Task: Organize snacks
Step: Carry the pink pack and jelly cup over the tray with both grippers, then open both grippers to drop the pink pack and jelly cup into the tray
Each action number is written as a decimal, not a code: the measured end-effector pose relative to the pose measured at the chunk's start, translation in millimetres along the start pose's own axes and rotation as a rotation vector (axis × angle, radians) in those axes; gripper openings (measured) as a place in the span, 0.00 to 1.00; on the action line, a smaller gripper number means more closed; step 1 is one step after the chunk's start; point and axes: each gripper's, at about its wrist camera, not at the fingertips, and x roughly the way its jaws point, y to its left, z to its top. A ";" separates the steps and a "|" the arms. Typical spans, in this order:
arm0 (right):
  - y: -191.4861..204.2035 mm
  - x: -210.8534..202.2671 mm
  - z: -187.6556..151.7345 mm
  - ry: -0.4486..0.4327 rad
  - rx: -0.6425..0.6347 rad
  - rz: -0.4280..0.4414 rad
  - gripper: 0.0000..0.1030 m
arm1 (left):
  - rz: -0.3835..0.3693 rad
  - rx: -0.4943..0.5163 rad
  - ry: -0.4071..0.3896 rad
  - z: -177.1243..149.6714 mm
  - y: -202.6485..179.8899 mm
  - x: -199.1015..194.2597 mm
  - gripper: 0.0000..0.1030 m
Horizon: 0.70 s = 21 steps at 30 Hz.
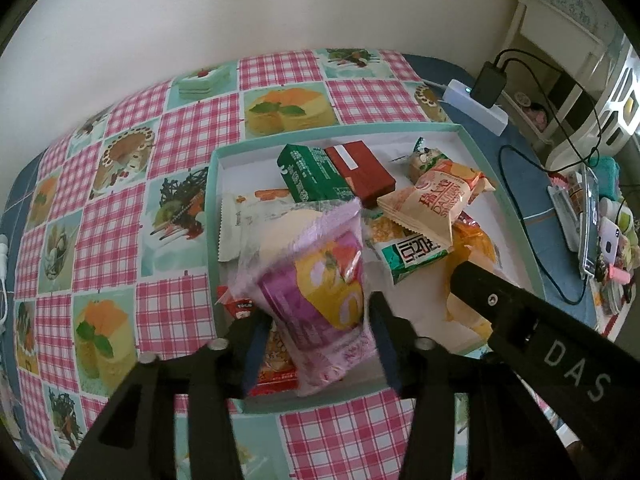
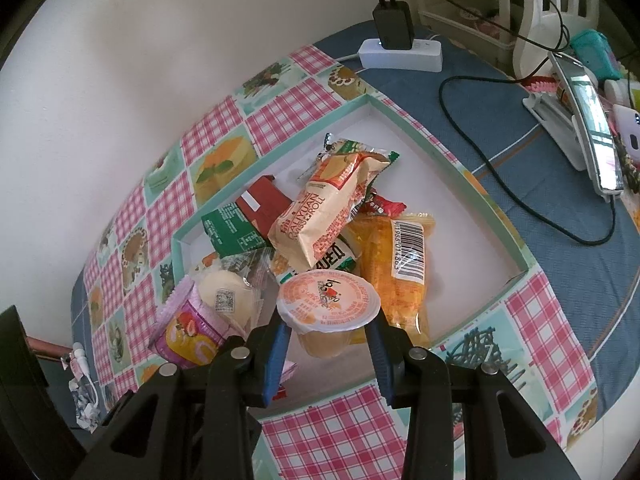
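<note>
Left tool [image 1: 316, 332] open around purple packet [image 1: 320, 276], lying lengthwise; right tool [image 2: 328, 340] grips jelly cup [image 2: 328, 304] over tray's [image 2: 476, 196] near edge

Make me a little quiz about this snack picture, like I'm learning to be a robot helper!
1. True or false: the right gripper holds nothing.
2. What colour is the box touching the green box? A red, B blue, C black.
3. What is plugged into the white power strip?

Key:
1. False: its jaws grip the jelly cup.
2. A: it is the red box.
3. A black charger.
</note>
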 end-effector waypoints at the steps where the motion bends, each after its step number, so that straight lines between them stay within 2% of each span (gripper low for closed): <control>1: 0.1 -0.1 -0.1 0.000 0.001 0.000 0.40 | 0.000 0.002 -0.006 0.1 0.2 -1.1 0.58; 7: 0.2 -1.3 0.3 -0.001 0.001 -0.002 0.40 | -0.003 0.007 -0.012 0.2 1.8 -4.9 0.61; 9: -0.1 -0.8 1.1 0.001 0.003 -0.003 0.40 | -0.006 0.001 -0.013 0.2 3.9 -6.9 0.69; 11: -1.1 0.1 1.4 0.003 0.005 -0.005 0.41 | 0.001 -0.002 -0.020 0.2 6.2 -9.8 0.70; 15: -1.3 -1.2 1.2 -0.003 0.009 -0.004 0.56 | 0.010 -0.018 -0.022 0.3 12.3 -13.2 0.71; 20: -3.2 -5.9 2.1 -0.023 0.019 -0.008 0.57 | 0.022 -0.051 -0.025 1.2 22.9 -18.4 0.71; 21: -4.1 -6.3 2.4 -0.025 0.022 -0.011 0.60 | 0.033 -0.065 -0.026 1.4 27.2 -20.1 0.71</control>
